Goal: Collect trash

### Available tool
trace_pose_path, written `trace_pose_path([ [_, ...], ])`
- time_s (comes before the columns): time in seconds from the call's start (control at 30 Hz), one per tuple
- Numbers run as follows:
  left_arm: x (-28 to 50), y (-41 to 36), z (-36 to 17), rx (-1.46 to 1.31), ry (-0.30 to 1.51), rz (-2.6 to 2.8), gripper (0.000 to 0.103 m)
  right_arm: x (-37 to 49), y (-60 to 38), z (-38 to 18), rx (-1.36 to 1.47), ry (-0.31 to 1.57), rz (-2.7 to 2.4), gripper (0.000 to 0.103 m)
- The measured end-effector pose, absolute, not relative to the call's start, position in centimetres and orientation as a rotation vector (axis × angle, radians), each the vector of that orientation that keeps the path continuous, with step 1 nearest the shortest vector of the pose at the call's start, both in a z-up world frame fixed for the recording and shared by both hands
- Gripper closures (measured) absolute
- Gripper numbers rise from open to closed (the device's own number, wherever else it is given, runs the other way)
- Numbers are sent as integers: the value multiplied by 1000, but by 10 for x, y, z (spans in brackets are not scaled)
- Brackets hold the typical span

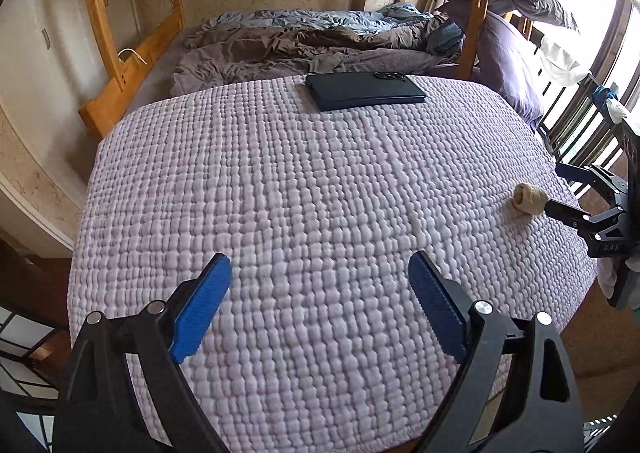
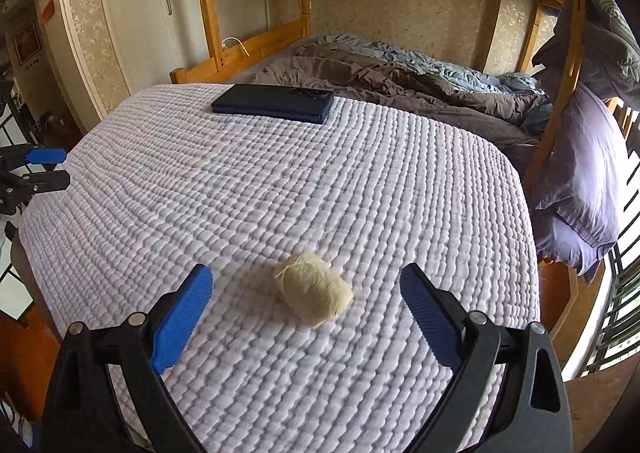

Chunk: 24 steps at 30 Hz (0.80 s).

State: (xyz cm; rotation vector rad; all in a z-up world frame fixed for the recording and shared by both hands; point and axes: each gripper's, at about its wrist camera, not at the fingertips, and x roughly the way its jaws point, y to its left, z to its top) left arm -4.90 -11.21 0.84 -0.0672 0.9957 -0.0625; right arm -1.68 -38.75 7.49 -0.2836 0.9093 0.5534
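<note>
Lilac waffle-textured quilt (image 2: 280,189); cream wad (image 2: 314,291); dark navy phone (image 2: 272,103); blue gripper pads (image 2: 182,319)

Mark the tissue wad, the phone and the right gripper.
tissue wad (image 2: 314,287), right wrist view, middle of the crumpled lump
phone (image 2: 272,103), right wrist view, centre of its dark back
right gripper (image 2: 306,309), right wrist view, midway between the fingers

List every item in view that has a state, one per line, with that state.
left gripper: open, empty
right gripper: open, wad lies beyond its tips
beige wad: loose on quilt
dark phone: flat, camera side up
quilt: spread smooth
grey duvet: crumpled
</note>
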Motion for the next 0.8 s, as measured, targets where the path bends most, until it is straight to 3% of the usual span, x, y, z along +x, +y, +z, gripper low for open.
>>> trace_pose_path([
  [0.3,0,-90,-27,-104,1049,-76,11,36,-382,60,-273,938,509,10],
  [0.63,21,-87,-48,51,1048,-69,11,70,-382,42,-273,965,563,10],
  [0.8,25,-83,-52,52,1027,-81,6,66,-367,31,-309,982,605,10],
])
